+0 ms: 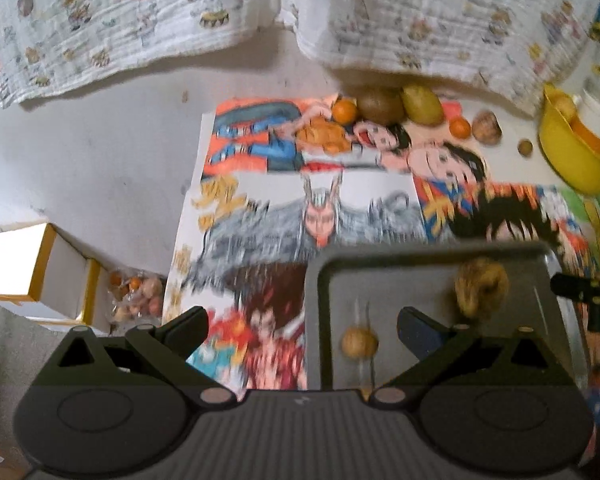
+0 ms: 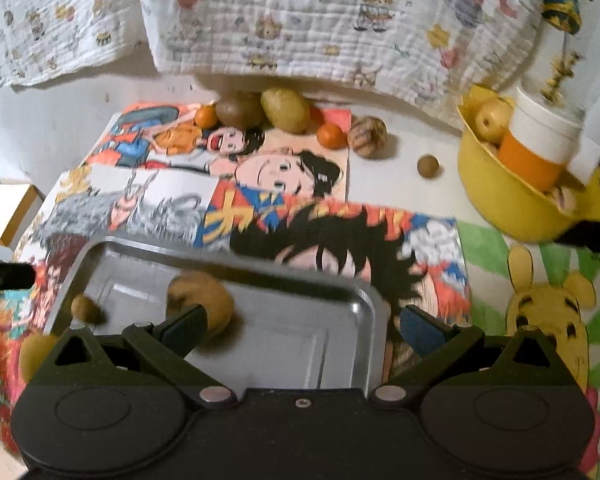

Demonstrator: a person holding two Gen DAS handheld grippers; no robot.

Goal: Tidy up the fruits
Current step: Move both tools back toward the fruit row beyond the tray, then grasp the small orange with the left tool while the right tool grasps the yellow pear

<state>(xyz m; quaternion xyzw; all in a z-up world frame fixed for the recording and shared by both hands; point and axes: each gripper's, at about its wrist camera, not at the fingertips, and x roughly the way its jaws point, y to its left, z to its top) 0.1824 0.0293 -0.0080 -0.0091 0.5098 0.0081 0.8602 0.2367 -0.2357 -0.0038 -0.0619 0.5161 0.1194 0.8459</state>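
**Both grippers empty above the tray, most fruit waiting at the far edge**

Left gripper (image 1: 303,326) fills the bottom of its view, jaws spread wide with nothing between them. Just past it sits a grey metal tray (image 1: 432,250) on a table covered with cartoon posters (image 1: 268,216). Two pieces already lie in the tray: a small round brown fruit (image 1: 359,342) near its front and a larger, blurred knobbly one (image 1: 482,286) toward its right side. Along the far edge of the table, under a hanging printed cloth (image 1: 112,28), lies a row: an orange (image 1: 345,111), a kiwi (image 1: 380,105), a green-yellow fruit (image 1: 422,106), a second orange (image 1: 460,128), a walnut (image 1: 487,127) and a tiny brown ball (image 1: 525,147). A yellow bowl (image 1: 572,164) stands at the far right corner.

Right gripper (image 2: 303,326) is likewise released and empty, hovering over the tray's near right corner (image 2: 364,300), its left finger in front of the large tan piece (image 2: 204,300). The small brown fruit (image 2: 85,307) rests at the tray's left side; another greenish one (image 2: 36,354) lies just outside it. The bowl (image 2: 512,204) holds an apple-like fruit (image 2: 494,114) and an orange-and-white cup (image 2: 540,146).

These fruits look light; the round ones will likely roll on the smooth tray. The kiwi is probably soft, so a gentle grip across its middle seems wise; the walnut is hard and can take a firmer pinch.
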